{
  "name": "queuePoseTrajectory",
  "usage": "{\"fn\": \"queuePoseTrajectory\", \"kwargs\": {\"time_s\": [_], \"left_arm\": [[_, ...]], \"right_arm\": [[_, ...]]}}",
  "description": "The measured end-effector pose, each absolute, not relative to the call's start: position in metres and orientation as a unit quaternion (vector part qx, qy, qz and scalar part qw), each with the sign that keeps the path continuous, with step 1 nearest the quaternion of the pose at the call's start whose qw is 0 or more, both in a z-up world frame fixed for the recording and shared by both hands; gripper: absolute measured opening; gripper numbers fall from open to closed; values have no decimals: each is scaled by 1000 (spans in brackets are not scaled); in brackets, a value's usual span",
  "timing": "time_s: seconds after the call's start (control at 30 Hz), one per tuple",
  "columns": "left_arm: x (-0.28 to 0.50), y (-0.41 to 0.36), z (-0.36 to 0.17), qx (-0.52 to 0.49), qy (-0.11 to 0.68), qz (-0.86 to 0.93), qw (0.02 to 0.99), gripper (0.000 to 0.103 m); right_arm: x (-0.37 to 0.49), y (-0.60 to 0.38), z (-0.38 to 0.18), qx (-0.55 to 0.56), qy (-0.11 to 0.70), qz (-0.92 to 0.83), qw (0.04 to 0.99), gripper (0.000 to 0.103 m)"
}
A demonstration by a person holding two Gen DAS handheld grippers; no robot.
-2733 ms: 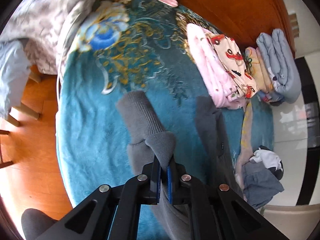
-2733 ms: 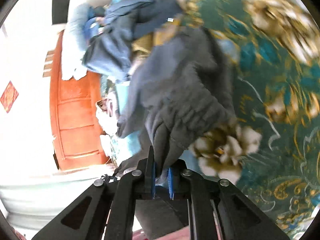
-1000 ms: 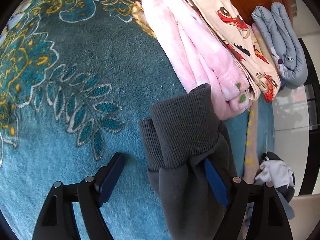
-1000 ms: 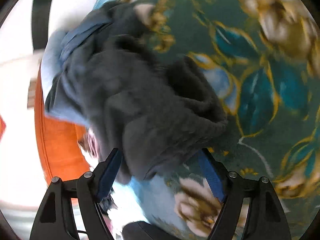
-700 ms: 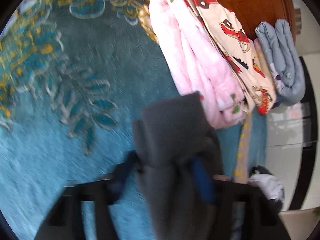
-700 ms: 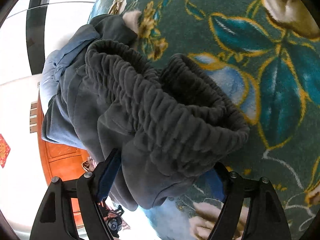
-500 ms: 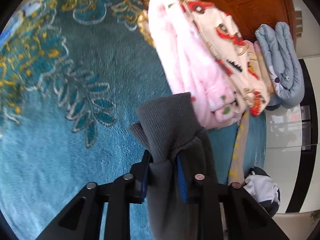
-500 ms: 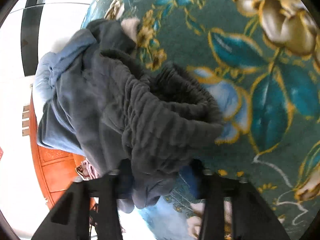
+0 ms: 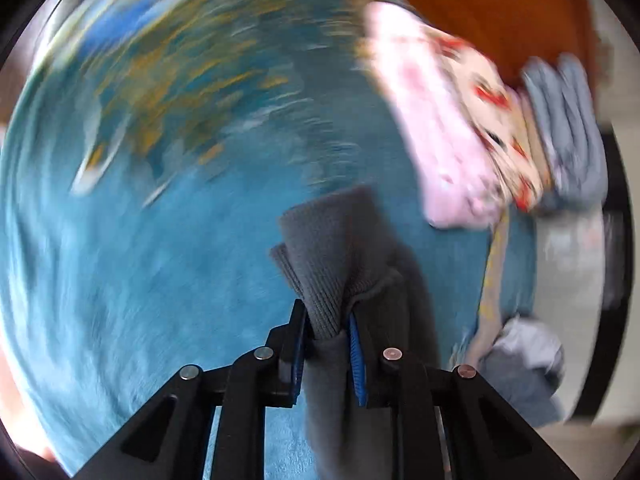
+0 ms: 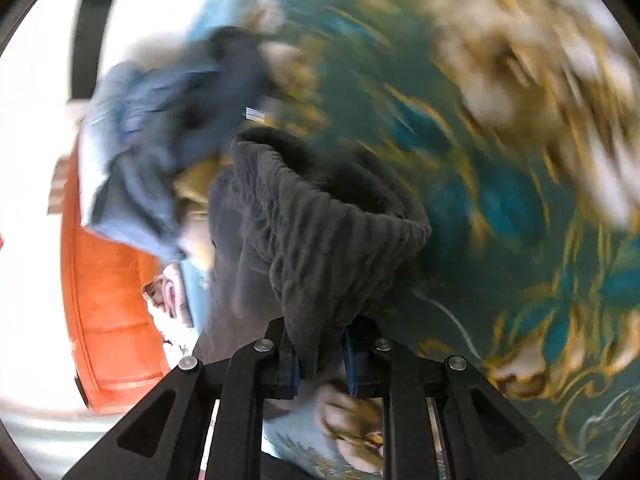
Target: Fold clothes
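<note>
Dark grey sweatpants lie across a teal flowered blanket (image 9: 132,280). My left gripper (image 9: 327,332) is shut on the ribbed leg cuffs (image 9: 320,248) of the sweatpants, which stick up between its blue pads. My right gripper (image 10: 320,344) is shut on the gathered elastic waistband (image 10: 320,216) of the same sweatpants, which bunches up in front of the jaws. Both views are motion-blurred.
Folded pink and cartoon-print clothes (image 9: 448,120) and a grey-blue folded bundle (image 9: 568,128) lie at the far right by an orange wooden headboard (image 9: 472,4). A heap of blue and dark unfolded clothes (image 10: 160,128) lies beyond the waistband; it also shows in the left wrist view (image 9: 524,368).
Both grippers were open around the cuffs and the waistband a second ago. Both have since closed on the cloth and are moving, lifting it off the blanket.
</note>
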State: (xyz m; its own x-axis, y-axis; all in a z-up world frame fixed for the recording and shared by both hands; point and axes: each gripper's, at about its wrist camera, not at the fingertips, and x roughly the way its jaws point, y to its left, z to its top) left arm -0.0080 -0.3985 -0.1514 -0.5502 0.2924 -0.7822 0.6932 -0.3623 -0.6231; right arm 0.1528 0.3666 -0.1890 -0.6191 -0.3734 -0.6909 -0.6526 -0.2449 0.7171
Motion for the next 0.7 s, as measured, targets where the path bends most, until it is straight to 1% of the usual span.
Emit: {"fn": "queuePoseTrajectory", "kwargs": {"time_s": [0.07,0.2,0.23,0.27,0.3,0.33,0.43,0.5,0.57,0.63,0.7], "left_arm": [[4,-403,-159,448,567,-675,148,21],[0,-395,-151,466,547,-682,134,25],[3,-395,-149,468,547,-681,134,30],[5,-396,-147,470,548,-680,134,34],[8,-396,-145,471,548,-678,134,48],[8,-396,-142,473,548,-677,134,60],[20,-403,-126,473,527,-691,144,60],[32,-398,-104,471,501,-712,144,60],[32,-376,-75,459,474,-745,101,60],[28,-333,-45,458,436,-774,36,61],[24,-279,-28,474,393,-787,-34,63]], "right_arm": [[157,367,-193,-424,613,659,103,22],[155,366,-169,-446,583,672,96,27],[154,365,-163,-453,578,673,96,32],[157,364,-157,-460,569,675,96,35],[161,363,-151,-467,559,678,96,35],[165,362,-145,-474,549,682,96,36],[174,365,-127,-491,497,706,112,37],[186,375,-116,-484,478,722,125,37],[183,380,-111,-466,481,733,122,37],[171,378,-112,-453,492,736,107,37],[151,366,-113,-445,501,738,78,37]]}}
